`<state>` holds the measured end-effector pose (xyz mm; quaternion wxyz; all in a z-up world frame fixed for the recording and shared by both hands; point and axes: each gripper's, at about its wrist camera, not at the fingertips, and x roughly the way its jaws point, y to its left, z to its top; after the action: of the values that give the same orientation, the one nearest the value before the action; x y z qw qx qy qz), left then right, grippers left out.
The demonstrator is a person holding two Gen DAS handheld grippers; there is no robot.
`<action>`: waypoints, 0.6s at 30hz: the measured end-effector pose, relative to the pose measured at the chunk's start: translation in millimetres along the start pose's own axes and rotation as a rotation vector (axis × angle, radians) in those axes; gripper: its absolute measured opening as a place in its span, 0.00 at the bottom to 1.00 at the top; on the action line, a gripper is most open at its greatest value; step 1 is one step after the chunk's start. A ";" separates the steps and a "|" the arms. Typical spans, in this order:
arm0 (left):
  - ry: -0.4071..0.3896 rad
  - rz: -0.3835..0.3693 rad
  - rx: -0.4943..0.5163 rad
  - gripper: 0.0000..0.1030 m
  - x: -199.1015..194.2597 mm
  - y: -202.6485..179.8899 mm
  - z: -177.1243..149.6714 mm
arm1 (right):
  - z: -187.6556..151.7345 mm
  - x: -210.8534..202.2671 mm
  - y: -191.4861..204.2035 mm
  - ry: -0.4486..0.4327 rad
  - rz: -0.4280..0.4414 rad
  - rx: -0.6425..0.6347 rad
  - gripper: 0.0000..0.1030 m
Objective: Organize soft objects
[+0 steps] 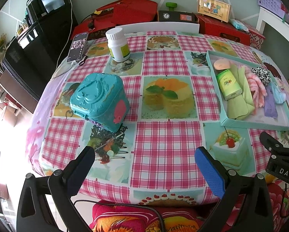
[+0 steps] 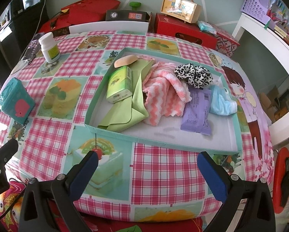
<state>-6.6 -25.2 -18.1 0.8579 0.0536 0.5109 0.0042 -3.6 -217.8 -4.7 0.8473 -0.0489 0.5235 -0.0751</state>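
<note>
Ahead of the right hand-held gripper [image 2: 147,166], whose fingers are spread with nothing between them, a shallow tray [image 2: 113,133] on the worktop [image 2: 163,174] holds a green cloth [image 2: 125,114], a pink-and-white towel [image 2: 160,98], a spotted scrunchie [image 2: 192,75], a purple packet [image 2: 196,112] and a blue face mask [image 2: 221,104]. The left hand-held gripper [image 1: 144,158] is likewise released and empty; a teal box [image 1: 100,100] sits ahead to its left
</note>
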 end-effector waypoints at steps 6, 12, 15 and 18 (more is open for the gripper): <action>0.000 -0.001 0.000 0.99 -0.1 -0.1 0.6 | -1.4 1.1 0.1 0.002 0.000 -0.001 1.00; 0.008 -0.008 -0.002 0.99 1.1 -0.1 -1.0 | 0.2 0.8 -0.1 0.002 0.000 -0.001 1.00; 0.012 -0.007 -0.001 0.99 1.9 -1.2 -1.3 | -1.7 2.7 0.1 0.005 -0.001 -0.002 1.00; 0.012 -0.008 0.001 0.99 1.7 -1.5 -1.0 | -3.0 3.0 0.6 0.006 0.000 -0.004 1.00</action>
<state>-6.7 -26.5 -20.2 0.8548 0.0518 0.5163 0.0008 -4.9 -217.7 -8.7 0.8455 -0.0502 0.5263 -0.0745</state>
